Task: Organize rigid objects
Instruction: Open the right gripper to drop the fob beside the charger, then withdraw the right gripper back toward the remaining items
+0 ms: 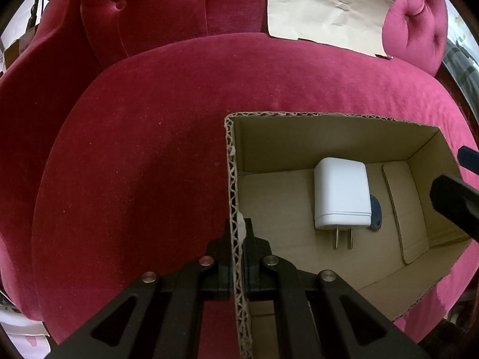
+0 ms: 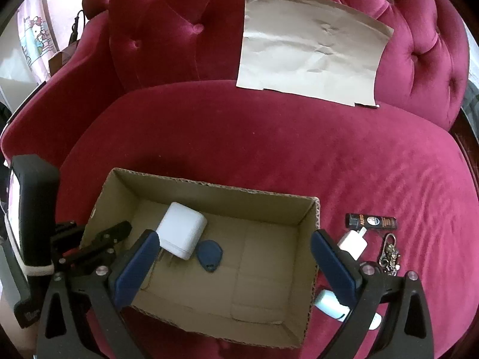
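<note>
An open cardboard box (image 2: 209, 186) sits on a red velvet sofa seat (image 2: 269, 137). A white plug charger (image 2: 181, 230) and a blue key fob (image 2: 210, 254) lie side by side on its floor. My left gripper (image 1: 238, 240) is shut on the box's left wall (image 1: 234, 179), one finger inside and one outside. The charger (image 1: 341, 193) partly hides the fob (image 1: 375, 213) in the left wrist view. My right gripper (image 2: 233, 237) hangs wide open over the box with nothing between its blue pads (image 2: 136, 269).
Right of the box on the seat lie a small white adapter (image 2: 353, 243), a black tube (image 2: 371, 222), a metal keychain (image 2: 389, 255) and a pale blue-white item (image 2: 329, 305) under my right finger. A crumpled brown paper sheet (image 2: 311, 51) leans on the tufted backrest.
</note>
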Demonstrator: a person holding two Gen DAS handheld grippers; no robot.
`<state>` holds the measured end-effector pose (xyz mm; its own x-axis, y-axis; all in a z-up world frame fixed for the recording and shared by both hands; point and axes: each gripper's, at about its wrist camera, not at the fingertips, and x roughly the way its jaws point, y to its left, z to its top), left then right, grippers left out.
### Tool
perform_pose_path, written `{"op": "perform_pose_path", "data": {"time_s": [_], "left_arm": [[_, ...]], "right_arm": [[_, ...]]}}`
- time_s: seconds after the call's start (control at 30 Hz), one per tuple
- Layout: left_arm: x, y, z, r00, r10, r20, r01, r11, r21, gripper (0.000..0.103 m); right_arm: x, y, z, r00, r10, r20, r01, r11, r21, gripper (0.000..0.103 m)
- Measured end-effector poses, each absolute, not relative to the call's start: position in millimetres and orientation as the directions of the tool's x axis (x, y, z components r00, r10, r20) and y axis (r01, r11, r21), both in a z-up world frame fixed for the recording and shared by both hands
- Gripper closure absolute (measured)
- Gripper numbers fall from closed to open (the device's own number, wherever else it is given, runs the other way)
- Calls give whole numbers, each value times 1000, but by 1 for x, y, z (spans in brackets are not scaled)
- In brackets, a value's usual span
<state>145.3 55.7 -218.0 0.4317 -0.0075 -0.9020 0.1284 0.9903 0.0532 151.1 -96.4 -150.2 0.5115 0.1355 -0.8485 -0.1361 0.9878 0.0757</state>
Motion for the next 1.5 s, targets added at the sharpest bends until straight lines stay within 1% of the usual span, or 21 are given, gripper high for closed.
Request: {"op": "perform_pose_path", "data": {"time_s": [0.5, 1.0, 1.5], "left_arm": [[144, 59, -218, 431, -14, -902, 119, 992, 41, 99], [145, 57, -218, 433, -7, -901, 114, 992, 47, 99], [143, 58, -219, 437, -8, -899, 117, 992, 48, 99]], "right_arm": [[139, -138, -138, 536, 119, -836, -111, 991, 70, 0], [125, -188, -137, 532, 81, -843, -66, 996, 54, 0], [115, -222, -158, 467, 35, -884, -49, 999, 14, 0]]}}
